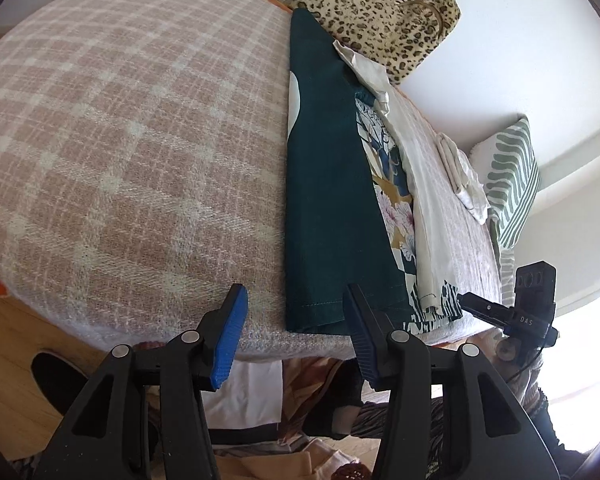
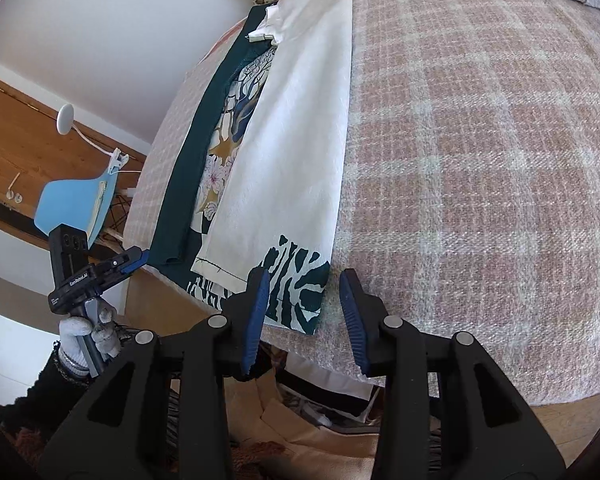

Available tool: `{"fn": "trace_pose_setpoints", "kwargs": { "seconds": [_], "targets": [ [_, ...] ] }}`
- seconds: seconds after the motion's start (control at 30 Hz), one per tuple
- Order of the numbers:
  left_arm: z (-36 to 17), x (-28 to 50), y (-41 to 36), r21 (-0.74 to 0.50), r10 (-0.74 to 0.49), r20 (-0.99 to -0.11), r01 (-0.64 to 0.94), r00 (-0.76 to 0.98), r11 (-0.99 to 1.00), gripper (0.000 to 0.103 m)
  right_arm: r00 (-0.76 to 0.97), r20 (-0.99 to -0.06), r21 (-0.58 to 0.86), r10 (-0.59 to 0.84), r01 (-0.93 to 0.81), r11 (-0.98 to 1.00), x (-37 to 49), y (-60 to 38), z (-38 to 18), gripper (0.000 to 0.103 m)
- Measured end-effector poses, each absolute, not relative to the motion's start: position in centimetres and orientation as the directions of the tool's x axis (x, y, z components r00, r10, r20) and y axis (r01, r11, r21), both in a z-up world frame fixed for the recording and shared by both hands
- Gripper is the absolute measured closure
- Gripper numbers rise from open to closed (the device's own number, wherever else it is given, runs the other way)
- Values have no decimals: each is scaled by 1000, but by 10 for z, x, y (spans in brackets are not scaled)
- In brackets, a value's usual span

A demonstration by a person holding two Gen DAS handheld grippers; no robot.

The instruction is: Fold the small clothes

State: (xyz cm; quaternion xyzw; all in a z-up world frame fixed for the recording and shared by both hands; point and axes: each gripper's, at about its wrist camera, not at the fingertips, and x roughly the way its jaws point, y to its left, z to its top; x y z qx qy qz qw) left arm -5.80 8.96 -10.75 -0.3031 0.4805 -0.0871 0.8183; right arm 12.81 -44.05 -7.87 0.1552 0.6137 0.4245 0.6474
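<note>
**Both jaws parted at the near edge of the bed**

Blue-padded fingers (image 1: 230, 336) of the left gripper (image 1: 296, 336) fill the bottom of the left wrist view, the jaws standing moderately apart with nothing between them. One pad hangs over bare plaid blanket (image 1: 120, 160), the other over the hem of the folded garment (image 1: 332, 200). That garment lies as a long narrow strip running from the bed's near edge toward a leopard-print cushion (image 1: 380, 4) at the far end: a dark green flap on one side, a white flap (image 2: 296, 140) on the other, floral print showing between them.

The right gripper (image 2: 304, 312) also has its jaws apart and empty, just off the garment's patterned near corner (image 2: 296, 288), which reaches the blanket's edge.

Wide bare blanket lies on both sides of the strip. A gloved hand (image 2: 88, 332) holds the left gripper's handle beside the bed. A small folded white pile (image 1: 464, 176) and a green-striped pillow (image 1: 512, 180) sit far right.
</note>
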Motion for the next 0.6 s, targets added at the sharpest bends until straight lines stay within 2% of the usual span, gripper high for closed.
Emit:
{"fn": "trace_pose_setpoints", "kwargs": {
  "seconds": [0.27,0.3,0.33,0.43,0.5,0.6],
  "targets": [
    [-104,-48,72,-549,-459,-738,-45,495,834,58,-157,-627,758,763,-350,550,124,-435,-81,64],
    [-105,-46,72,-556,-466,-734,-43,494,830,64,-156,-630,754,761,-359,550,124,-435,-80,64],
    [-107,-44,73,-566,-477,-731,-44,488,823,76,-157,-630,753,761,-365,548,124,-434,-79,64],
    [-111,-42,75,-570,-478,-727,-46,492,820,90,-164,-625,757,763,-365,542,125,-436,-81,66],
    [-112,-42,76,-578,-485,-725,-49,490,815,91,-162,-629,753,760,-370,544,125,-436,-81,70],
    [-113,-42,76,-574,-483,-725,-43,491,818,96,-172,-630,755,757,-362,546,127,-436,-84,83]
  ]
}}
